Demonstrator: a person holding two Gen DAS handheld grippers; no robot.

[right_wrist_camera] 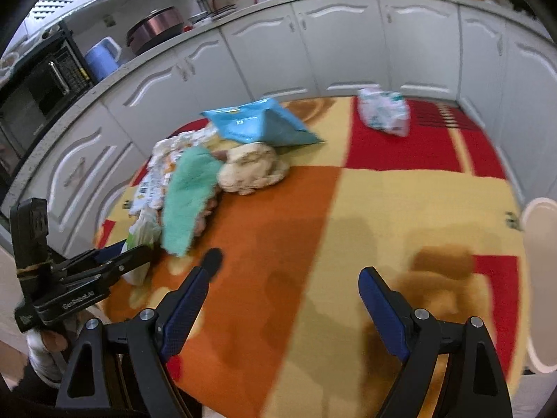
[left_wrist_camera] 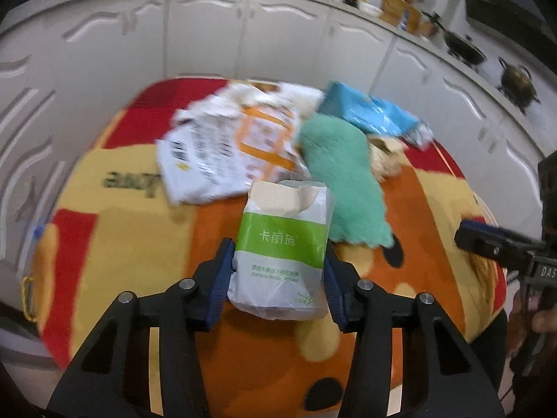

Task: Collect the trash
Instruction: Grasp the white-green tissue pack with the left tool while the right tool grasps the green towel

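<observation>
Left hand-held gripper (left_wrist_camera: 278, 278) clamps crinkly tissue pack (left_wrist_camera: 282, 249)

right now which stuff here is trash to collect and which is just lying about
Trash to collect:
tissue pack, clamped in the left gripper
white printed wrapper
blue bag
crumpled white bag

Lying about:
green cloth
black pot
microwave

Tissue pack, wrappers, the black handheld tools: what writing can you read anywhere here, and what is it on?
"卡丽施": green band of the tissue pack in the left gripper.
"Bamboo Pocket...": below it, rest blurred.
"DAS": right gripper, cut off.
"GenRobot.AI": left gripper's side.
White wrapper, tablecloth lettering: too blurred.
</observation>
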